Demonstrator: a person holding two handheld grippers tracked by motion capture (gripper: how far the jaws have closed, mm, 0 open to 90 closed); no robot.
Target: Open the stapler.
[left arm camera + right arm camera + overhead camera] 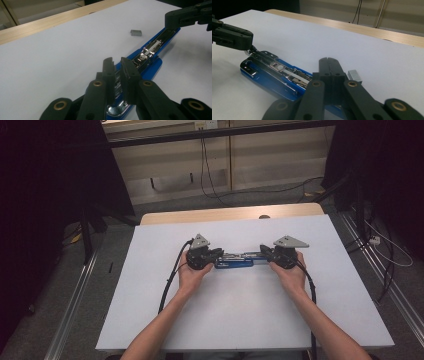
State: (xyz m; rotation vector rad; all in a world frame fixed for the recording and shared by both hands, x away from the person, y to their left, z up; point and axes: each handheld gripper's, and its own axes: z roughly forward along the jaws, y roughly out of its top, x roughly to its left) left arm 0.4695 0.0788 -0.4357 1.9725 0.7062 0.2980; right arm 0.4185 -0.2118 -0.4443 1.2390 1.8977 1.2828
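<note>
Left claw (116, 65) over blue stapler (150, 58) end, right claw (328, 65) opposite, staple block (355, 75) beside

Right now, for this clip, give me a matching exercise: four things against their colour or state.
Things:
1. stapler
2. block of staples
3. right claw
4. left claw

States:
A. jaws pressed together
B. lies loose on the white sheet, apart from the stapler
C. blue, opened out flat, metal track showing
D. narrow gap between the jaws

Pairs: 1-C, 2-B, 3-A, 4-D
</note>
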